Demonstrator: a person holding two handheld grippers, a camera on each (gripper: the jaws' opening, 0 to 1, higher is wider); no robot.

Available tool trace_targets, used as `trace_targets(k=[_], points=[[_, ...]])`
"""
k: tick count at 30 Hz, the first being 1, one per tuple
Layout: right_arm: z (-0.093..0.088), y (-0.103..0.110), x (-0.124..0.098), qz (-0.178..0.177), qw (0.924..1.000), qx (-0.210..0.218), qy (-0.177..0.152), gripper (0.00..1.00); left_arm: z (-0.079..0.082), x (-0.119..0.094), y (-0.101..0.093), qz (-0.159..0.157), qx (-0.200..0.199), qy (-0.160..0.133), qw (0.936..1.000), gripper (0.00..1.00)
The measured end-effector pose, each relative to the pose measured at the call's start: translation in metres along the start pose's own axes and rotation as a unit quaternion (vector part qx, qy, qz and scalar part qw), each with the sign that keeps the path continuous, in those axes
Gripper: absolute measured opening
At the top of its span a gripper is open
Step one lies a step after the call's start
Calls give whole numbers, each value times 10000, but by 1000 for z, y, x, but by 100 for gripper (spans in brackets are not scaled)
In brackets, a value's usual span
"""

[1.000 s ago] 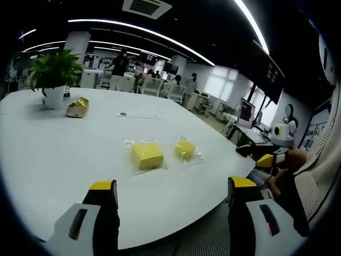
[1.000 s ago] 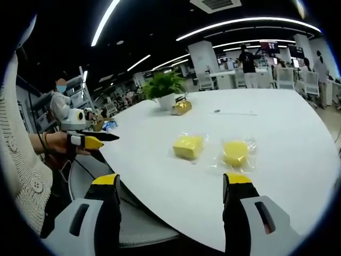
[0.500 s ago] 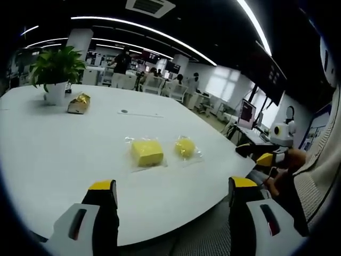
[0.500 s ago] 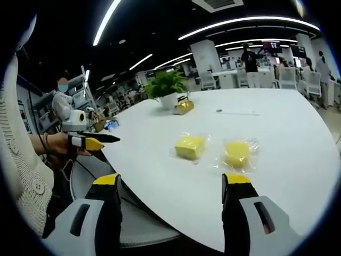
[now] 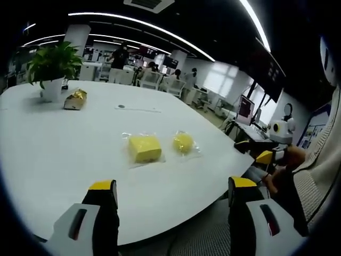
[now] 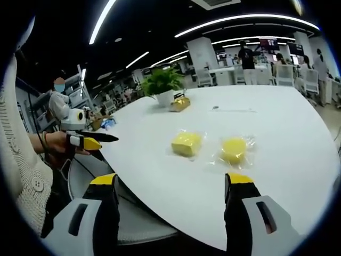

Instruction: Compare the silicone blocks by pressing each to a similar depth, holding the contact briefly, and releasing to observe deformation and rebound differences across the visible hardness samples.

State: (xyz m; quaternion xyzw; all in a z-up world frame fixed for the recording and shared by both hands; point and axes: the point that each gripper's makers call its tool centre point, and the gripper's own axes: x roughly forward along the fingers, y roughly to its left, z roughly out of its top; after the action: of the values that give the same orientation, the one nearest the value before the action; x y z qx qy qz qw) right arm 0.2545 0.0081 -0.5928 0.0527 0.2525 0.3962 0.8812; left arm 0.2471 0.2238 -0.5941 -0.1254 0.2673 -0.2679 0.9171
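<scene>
I am holding both tools, left tool [image 5: 169,193] and right tool [image 6: 172,186], with jaws apart off the table [image 5: 64,144] edge. The bagged square block [image 5: 144,148] and round block [image 5: 183,142] are lying apart mid-table; I should descend squarely, pressing gently.

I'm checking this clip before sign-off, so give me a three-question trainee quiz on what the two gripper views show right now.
1. True or false: the right gripper is pressing the round yellow block.
2. How many bagged yellow blocks lie on the white table?
3. Which sits nearer the potted plant: A) the square yellow block B) the gold packet?

Key: 1. False; both grippers, including the left gripper, are open, short of the blocks. 2. Two. 3. B.
</scene>
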Motion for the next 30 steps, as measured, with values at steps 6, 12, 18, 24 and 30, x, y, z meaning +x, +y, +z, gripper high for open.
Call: trace_targets(k=[6, 12, 18, 24, 30], points=[[0, -1, 0, -10, 10000, 33, -26, 76, -2, 2, 0, -45, 60, 95, 9999, 85], [-2, -3, 2, -32, 10000, 73, 38, 76, -2, 6, 1, -109, 104, 190, 9997, 85], [-2, -4, 4, -29, 9999, 100, 66, 76, -4, 9, 1, -200, 84, 284, 9994, 84], [-3, -6, 4, -38, 9998, 123, 173, 76, 9, 13, 0, -389, 135, 244, 9989, 84], [2, -14, 7, -72, 9997, 135, 215, 75, 36, 26, -6, -890, 221, 184, 9956, 80]])
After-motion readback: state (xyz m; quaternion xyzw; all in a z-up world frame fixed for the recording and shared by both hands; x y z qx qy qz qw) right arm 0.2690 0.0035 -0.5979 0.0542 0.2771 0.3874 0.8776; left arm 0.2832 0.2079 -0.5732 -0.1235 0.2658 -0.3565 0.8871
